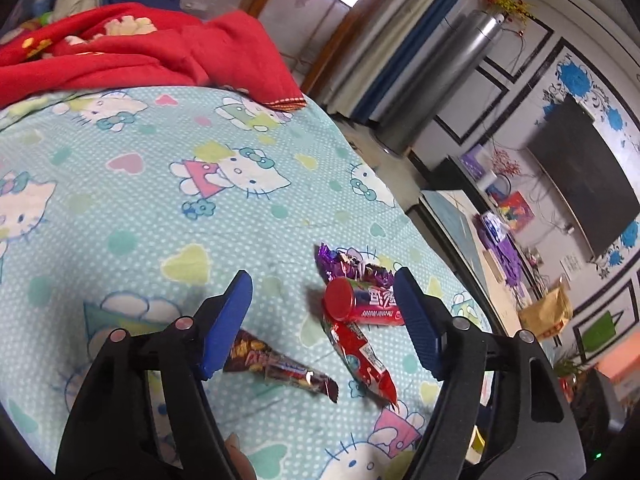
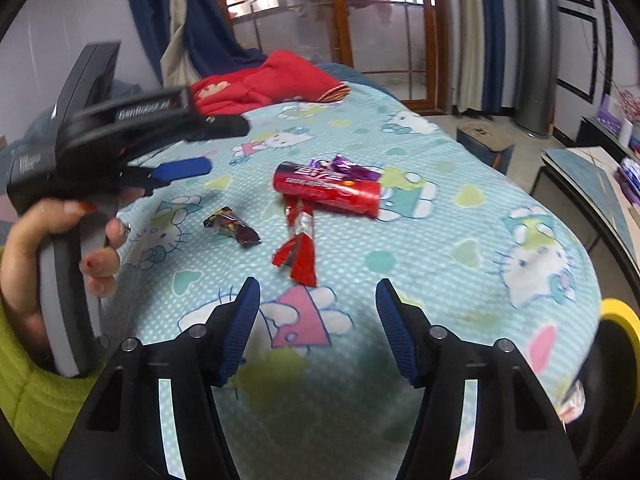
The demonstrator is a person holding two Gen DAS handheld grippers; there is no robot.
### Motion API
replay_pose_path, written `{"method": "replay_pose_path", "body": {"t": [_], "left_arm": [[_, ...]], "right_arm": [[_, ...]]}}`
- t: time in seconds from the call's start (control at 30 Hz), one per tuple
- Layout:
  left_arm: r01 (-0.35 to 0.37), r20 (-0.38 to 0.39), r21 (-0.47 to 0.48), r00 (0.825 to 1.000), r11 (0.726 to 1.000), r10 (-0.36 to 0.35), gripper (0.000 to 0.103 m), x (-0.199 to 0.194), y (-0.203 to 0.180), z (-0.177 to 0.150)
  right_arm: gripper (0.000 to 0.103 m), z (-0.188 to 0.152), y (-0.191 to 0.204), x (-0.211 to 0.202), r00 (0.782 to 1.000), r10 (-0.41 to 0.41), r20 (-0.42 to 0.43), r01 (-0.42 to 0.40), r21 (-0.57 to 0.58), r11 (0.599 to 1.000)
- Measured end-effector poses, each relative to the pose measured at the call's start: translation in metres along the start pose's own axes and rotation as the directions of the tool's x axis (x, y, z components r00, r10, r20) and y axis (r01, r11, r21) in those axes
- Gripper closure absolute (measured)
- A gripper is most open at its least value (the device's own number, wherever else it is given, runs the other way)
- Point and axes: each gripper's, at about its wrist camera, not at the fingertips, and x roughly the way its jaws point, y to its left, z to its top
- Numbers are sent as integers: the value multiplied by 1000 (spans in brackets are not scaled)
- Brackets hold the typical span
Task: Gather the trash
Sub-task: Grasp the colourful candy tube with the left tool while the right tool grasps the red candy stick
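A red cylindrical snack can (image 2: 328,194) lies on its side on the bed with the cartoon-cat sheet (image 2: 460,248). A crumpled purple foil wrapper (image 2: 346,166) sits just behind it, a red plastic wrapper (image 2: 300,248) before it, a dark brown wrapper (image 2: 232,230) to the left. A red blanket (image 2: 264,82) is heaped at the far end

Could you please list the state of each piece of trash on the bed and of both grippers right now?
Red tube: lying on its side, lid on.
Red wrapper: flat, beside the tube.
Brown wrapper: crumpled, lying apart.
Purple wrapper: behind the tube.
Left gripper: open, empty.
Right gripper: open, empty.
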Motion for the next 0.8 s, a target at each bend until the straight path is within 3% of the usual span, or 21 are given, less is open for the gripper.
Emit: {"method": "replay_pose_path", "body": {"t": [0.3,0.4,0.8], "left_arm": [[77,-137,75,988,994,-66,41,28,-8,11],[81,-171,94,983,992,-65,41,39,-11,9],[117,-300,127,951,985,-74,41,74,-21,-8]], "right_arm": [[67,9,15,39,999,19,-39,-20,-23,1000],[87,7,13,45,998,13,-54,-14,-13,1000],[92,-13,1,19,997,49,-63,-48,17,999]]}}
